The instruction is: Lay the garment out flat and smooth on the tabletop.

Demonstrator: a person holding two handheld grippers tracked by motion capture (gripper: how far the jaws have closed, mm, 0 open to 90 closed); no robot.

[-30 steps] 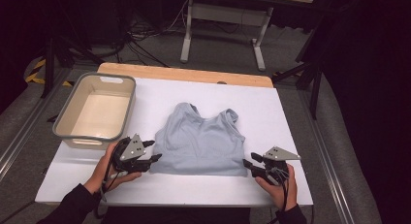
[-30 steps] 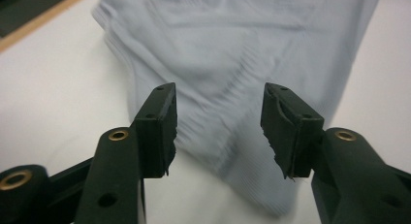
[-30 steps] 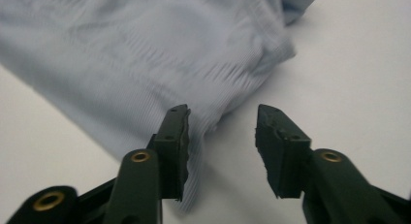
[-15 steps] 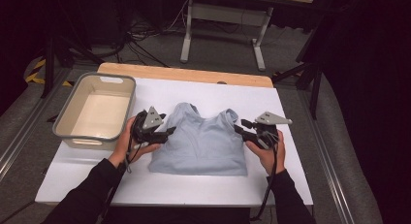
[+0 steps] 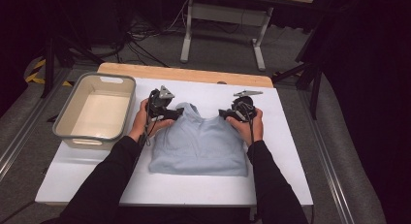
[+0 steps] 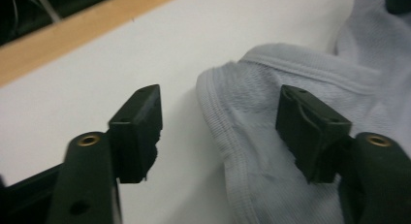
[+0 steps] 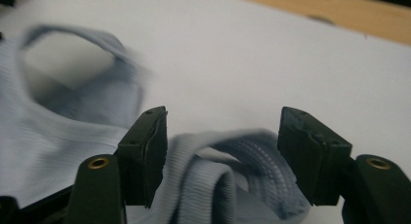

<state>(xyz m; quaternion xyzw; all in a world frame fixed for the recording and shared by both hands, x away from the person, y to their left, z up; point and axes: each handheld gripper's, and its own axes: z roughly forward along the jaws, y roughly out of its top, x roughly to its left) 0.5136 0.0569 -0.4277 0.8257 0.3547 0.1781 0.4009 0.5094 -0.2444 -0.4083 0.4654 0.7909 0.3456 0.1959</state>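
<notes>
**Both tools at the shoulder straps of the pale blue top**

A pale blue sleeveless top (image 5: 198,144) lies flat on the white table (image 5: 291,151), hem toward the person, straps toward the far wooden edge (image 5: 184,73); the top sits near the middle of the table, with a grey tub (image 5: 65,132) just to its left, apart from the cloth.

The left tool (image 5: 170,115) is at the left strap, held in the person's left hand (image 5: 140,120); in the left gripper view its jaws stand well apart, having just been opening, and the rounded end of the strap (image 6: 232,103) lies between them; one jaw rests over bare table, the other over the cloth, and neither pad presses the fabric, so nothing is gripped.

The right tool (image 5: 227,113) is at the right strap, held in the right hand (image 5: 252,127); its jaws have likewise just been opening and stand wide; in the right gripper view a folded, ribbed loop of the strap (image 7: 228,161) sits between them, loose; the left jaw is close against the cloth, though whether it touches cannot be told through the blur; the right jaw is clear of it.

Both sleeves (image 5: 111,185) come in from the near edge, forearms lying along either side of the top.
</notes>
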